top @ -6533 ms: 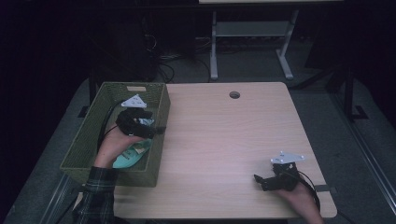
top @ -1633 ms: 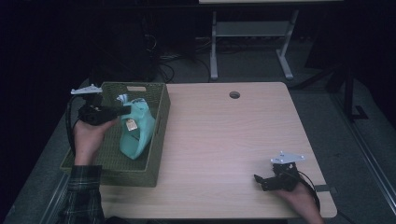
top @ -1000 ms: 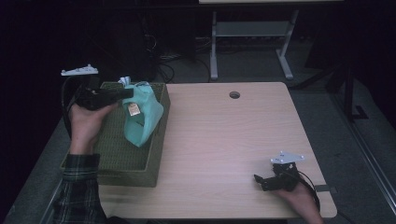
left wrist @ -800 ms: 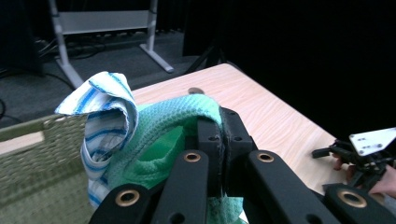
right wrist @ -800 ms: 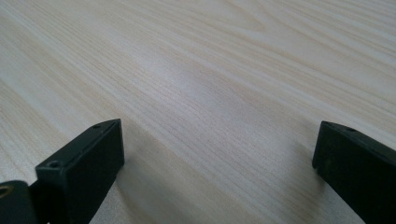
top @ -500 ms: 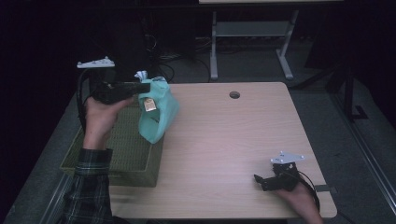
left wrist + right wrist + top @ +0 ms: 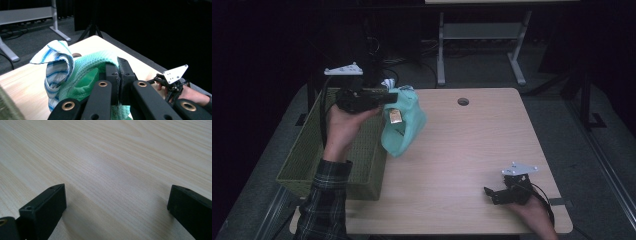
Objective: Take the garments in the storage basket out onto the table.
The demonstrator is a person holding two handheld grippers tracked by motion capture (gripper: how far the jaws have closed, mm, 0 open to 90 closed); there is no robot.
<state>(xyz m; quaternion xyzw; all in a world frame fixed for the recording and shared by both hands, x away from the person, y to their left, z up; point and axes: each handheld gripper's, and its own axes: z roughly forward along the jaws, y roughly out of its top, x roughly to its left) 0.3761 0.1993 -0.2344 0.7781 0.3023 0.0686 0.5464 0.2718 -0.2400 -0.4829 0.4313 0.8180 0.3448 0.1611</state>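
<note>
Left tool clamps a green cloth aloft between basket and desk, likely carrying it out to lay flat; the right tool rests open-jawed on the desk, seemingly waiting.

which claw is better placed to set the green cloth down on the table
Left. The left claw is shut on the green cloth, which hangs over the table's left edge. The right claw rests open near the table's front right corner.
</note>
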